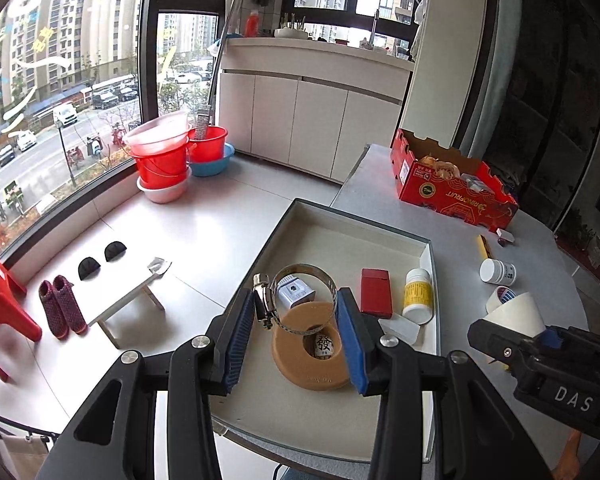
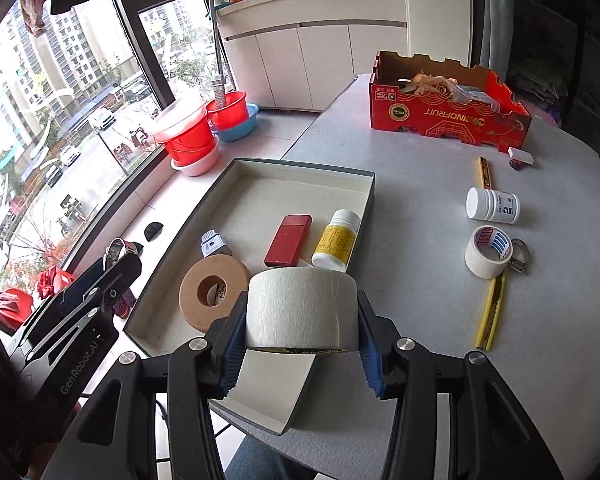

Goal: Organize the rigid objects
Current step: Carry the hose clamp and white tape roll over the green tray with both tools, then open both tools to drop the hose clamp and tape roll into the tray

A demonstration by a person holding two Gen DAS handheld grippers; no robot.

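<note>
Two things are clamped at once: the left gripper (image 1: pixel 296 322) pinches a metal hose clamp (image 1: pixel 300 300) above the brown ring (image 1: pixel 310 350) in the shallow tray (image 1: pixel 380 229), while the right gripper (image 2: pixel 302 334) squeezes a white tape roll (image 2: pixel 302 306) over the tray's near edge, beside the grey table (image 2: pixel 420 168).

The hose clamp (image 1: pixel 304 300) is shiny banded metal. Under it, the tan ring (image 1: pixel 310 354) looks matt and faintly grainy. The white tape roll (image 2: pixel 302 308) has a fibrous, papery face. At two o'clock, the red case (image 1: pixel 376 293) is smooth and glossy. The tray (image 1: pixel 356 236) is matt card, and the tabletop (image 2: pixel 420 168) finely speckled.
</note>
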